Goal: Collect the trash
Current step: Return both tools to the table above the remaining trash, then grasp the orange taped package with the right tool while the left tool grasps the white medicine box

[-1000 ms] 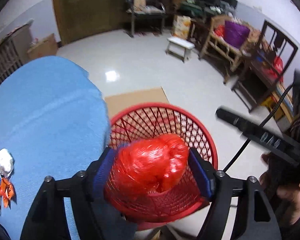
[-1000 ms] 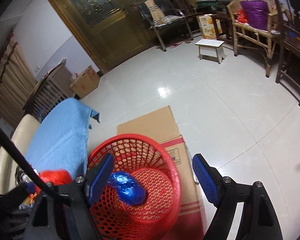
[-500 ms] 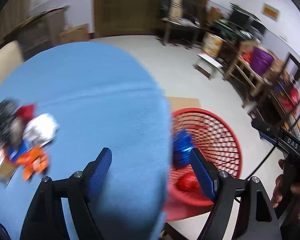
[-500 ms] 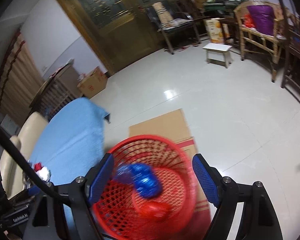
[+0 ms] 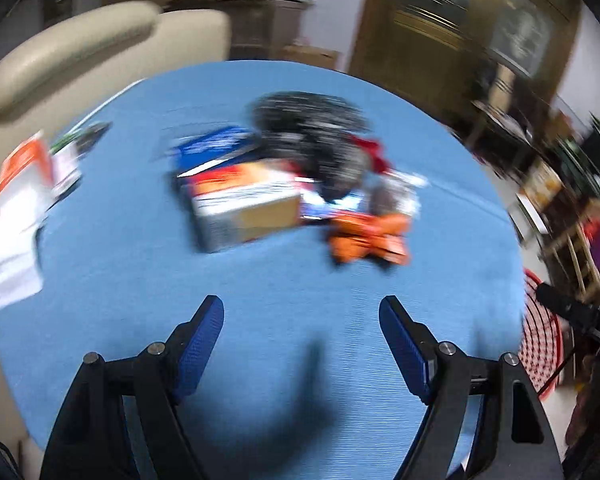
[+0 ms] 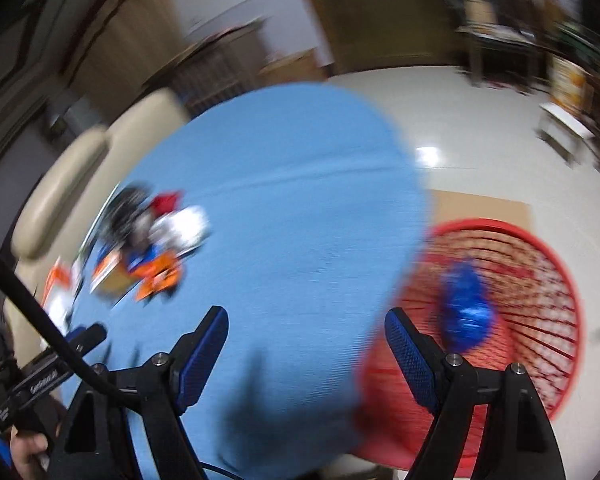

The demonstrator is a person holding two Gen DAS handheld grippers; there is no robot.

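Note:
A blurred pile of trash lies on the blue-covered table (image 5: 260, 320): a cardboard box (image 5: 246, 210), an orange wrapper (image 5: 366, 240), a black crumpled bag (image 5: 316, 140) and white paper (image 5: 12, 216). My left gripper (image 5: 301, 320) is open and empty over the table, short of the pile. My right gripper (image 6: 306, 334) is open and empty over the table's right edge. The pile shows in the right wrist view (image 6: 152, 240) at the left. The red mesh basket (image 6: 540, 280) stands on the floor at the right with a blue bag (image 6: 466, 308) inside.
A beige sofa (image 5: 80, 52) runs behind the table. A flat cardboard box (image 6: 480, 208) lies under the basket. Wooden doors, chairs and a small stool (image 6: 564, 128) stand across the tiled floor. The basket's rim (image 5: 540, 340) shows at the left view's right edge.
My left gripper let the red bag fall into the basket and swung left over the table toward the pile. My right gripper also swung left, from above the basket to the table's edge.

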